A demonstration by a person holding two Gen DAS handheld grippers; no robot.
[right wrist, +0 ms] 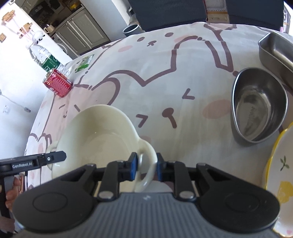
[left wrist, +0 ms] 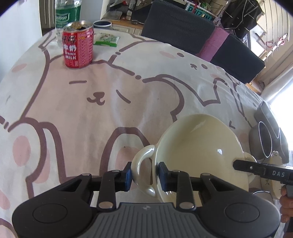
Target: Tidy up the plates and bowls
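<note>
Left wrist: cream bowl (left wrist: 197,146) handle between left claw (left wrist: 144,176) pads.

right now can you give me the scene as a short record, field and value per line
surface: table under a pink-and-white bear-print cloth
main item: cream ceramic two-handled bowl
left hand-held gripper: blue pads on either side of one loop handle, shut on it
right hand-held gripper: pads around the opposite loop handle, right pad on the loop, left-pad contact unclear
nearby dishes: round steel bowl, rectangular steel tray, yellow-rimmed floral plate
clutter: red milk drink can, green-labelled clear bottle
</note>
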